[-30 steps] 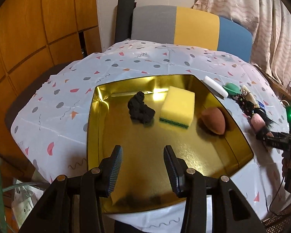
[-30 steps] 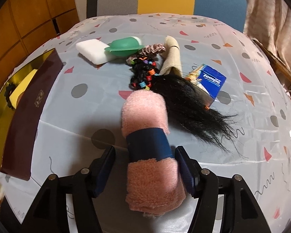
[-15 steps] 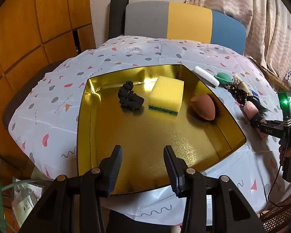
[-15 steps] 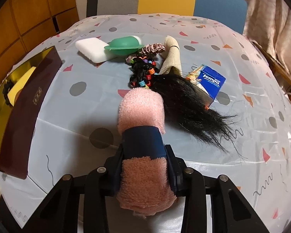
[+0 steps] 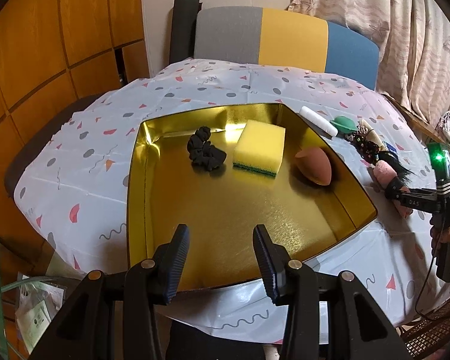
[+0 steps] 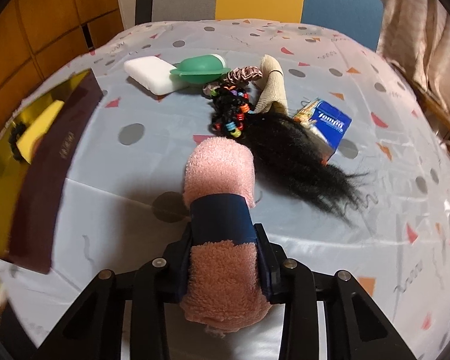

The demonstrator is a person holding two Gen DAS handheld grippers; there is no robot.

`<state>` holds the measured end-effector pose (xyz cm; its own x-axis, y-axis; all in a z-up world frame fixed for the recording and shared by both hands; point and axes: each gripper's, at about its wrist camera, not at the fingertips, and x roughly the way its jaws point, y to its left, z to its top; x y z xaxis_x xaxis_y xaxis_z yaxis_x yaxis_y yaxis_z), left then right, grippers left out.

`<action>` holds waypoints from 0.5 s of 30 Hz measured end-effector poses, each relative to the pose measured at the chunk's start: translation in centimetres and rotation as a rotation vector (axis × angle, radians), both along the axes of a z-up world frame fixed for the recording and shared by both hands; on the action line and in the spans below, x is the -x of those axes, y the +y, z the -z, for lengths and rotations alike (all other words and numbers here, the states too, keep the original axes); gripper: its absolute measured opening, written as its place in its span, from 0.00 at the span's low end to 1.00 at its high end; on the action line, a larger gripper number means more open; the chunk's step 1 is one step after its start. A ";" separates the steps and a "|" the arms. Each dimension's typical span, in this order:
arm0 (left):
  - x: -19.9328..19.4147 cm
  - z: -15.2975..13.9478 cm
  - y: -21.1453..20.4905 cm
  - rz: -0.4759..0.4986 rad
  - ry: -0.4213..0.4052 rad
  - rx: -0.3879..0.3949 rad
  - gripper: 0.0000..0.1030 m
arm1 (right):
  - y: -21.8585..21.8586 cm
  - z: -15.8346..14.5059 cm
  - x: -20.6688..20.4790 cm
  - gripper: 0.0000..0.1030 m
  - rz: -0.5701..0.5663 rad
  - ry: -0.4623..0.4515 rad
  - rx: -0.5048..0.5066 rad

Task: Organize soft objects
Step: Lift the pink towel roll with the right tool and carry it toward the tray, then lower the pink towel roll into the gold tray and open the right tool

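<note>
My right gripper [image 6: 223,240] is shut on a rolled pink towel [image 6: 220,174] with a dark blue band, and the pads press on the band from both sides. From the left wrist view the towel [image 5: 385,174] and right gripper [image 5: 396,192] sit just right of the gold tray [image 5: 225,210]. In the tray lie a black scrunchie [image 5: 205,153], a yellow sponge [image 5: 261,151] and a brown makeup sponge [image 5: 313,165]. My left gripper [image 5: 222,258] hangs open over the tray's near edge with nothing between its fingers.
Beyond the towel lie a black hairpiece [image 6: 294,156], beaded hair ties [image 6: 232,111], a pink scrunchie [image 6: 244,75], a beige roll [image 6: 271,87], a blue tissue pack [image 6: 330,123], a green piece [image 6: 199,66] and a white block [image 6: 151,73]. A chair stands behind the table.
The right jaws stood apart on either side of the pink towel and have since closed onto its blue band. The left gripper drew back slightly, so more of the tray shows.
</note>
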<state>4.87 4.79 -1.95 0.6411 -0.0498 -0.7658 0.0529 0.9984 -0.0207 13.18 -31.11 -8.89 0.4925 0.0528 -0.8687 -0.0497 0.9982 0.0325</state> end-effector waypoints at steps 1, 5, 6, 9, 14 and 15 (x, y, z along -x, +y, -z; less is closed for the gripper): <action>0.0 0.1 0.2 -0.004 0.002 0.004 0.43 | 0.2 -0.2 0.2 0.35 0.000 -0.001 -0.020; 0.0 0.3 0.6 -0.015 0.005 0.009 0.43 | 1.0 -0.9 1.0 0.35 -0.011 -0.011 -0.059; 0.0 0.3 0.7 -0.015 0.005 0.012 0.43 | 1.2 -1.0 1.2 0.35 -0.012 -0.012 -0.070; -0.1 0.4 1.0 -0.021 0.005 0.020 0.43 | 1.8 -1.9 1.7 0.35 -0.019 -0.027 -0.098; -0.2 0.5 1.5 -0.032 0.007 0.034 0.43 | 3.3 -4.2 2.1 0.35 -0.046 -0.076 -0.120; -0.2 0.4 1.7 -0.036 0.005 0.038 0.43 | 3.6 -4.8 2.2 0.35 -0.052 -0.090 -0.129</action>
